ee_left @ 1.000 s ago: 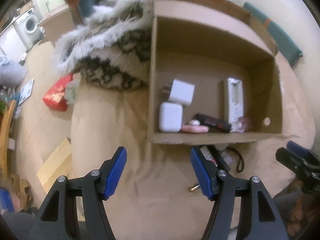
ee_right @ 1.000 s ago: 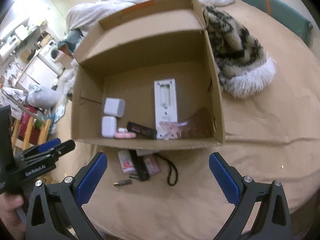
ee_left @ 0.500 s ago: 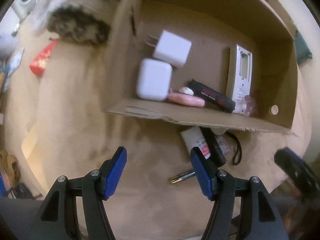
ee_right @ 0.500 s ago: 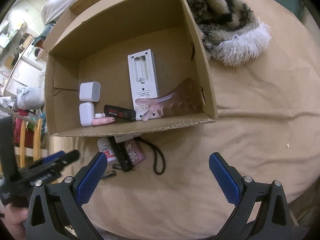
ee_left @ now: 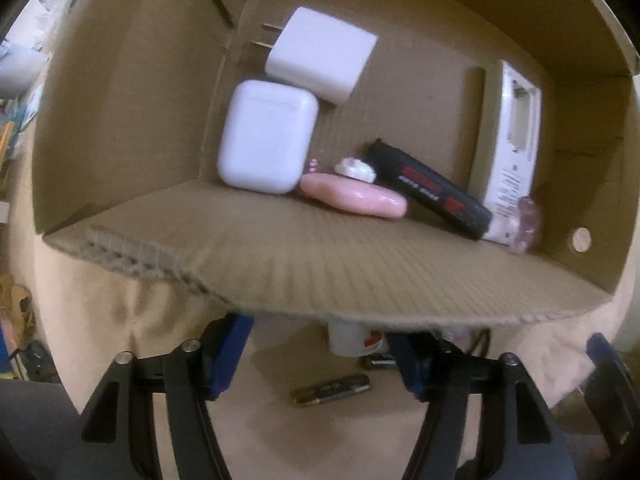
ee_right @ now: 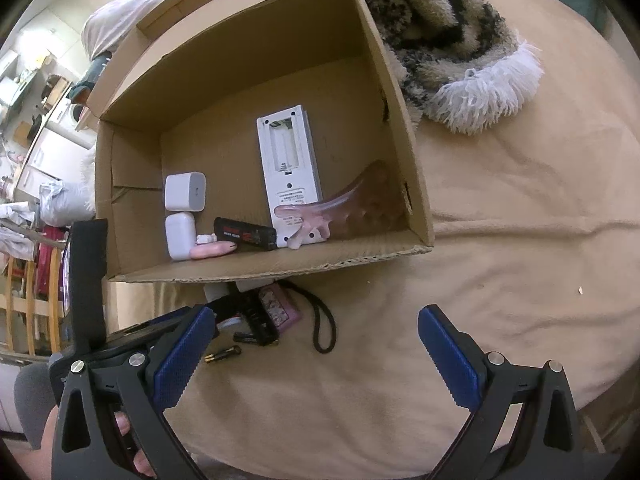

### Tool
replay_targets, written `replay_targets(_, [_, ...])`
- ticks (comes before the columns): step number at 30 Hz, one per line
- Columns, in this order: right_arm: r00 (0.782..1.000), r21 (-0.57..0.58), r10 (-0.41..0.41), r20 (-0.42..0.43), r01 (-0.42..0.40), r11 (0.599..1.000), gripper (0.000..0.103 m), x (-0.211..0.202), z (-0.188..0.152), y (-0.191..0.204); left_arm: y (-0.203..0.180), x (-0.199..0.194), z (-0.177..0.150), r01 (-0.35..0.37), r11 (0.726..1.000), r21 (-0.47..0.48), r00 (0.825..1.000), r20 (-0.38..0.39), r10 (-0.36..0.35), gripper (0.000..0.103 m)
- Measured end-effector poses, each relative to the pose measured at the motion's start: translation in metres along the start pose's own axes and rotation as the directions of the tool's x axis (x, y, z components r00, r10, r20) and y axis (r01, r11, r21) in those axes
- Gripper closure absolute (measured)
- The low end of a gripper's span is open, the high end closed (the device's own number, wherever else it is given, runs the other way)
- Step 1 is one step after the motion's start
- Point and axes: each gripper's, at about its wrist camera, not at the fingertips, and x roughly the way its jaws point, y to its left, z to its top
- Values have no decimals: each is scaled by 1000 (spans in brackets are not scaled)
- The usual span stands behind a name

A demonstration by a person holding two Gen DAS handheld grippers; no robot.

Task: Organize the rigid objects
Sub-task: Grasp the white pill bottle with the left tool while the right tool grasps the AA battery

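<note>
On the tan bedcover point(ee_right: 500, 272), beside a cardboard box point(ee_right: 400, 128), the left gripper point(ee_left: 320, 360) is closing on nothing, right gripper point(ee_right: 316, 344) apart

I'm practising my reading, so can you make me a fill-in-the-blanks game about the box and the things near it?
1. The white charger plug lies inside the cardboard ____.
2. The earbud case next to the plug is ____ in colour.
3. The small battery lies on the tan blanket, ____ the box.
4. The fluffy patterned blanket lies beside the box's ____ side in the right wrist view.

Missing words: box; white; outside; right
</note>
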Motion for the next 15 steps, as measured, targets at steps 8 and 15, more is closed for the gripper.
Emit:
replay_targets(8, [1000, -24, -15, -18, 14, 1000, 0, 7, -1, 6, 9, -7, 0, -25, 996, 83, 1000, -2, 25, 79])
replay_targets(15, [989, -55, 81, -123, -89, 995, 0, 31, -9, 26, 34, -64, -19, 8, 991, 136, 997, 77, -19, 79])
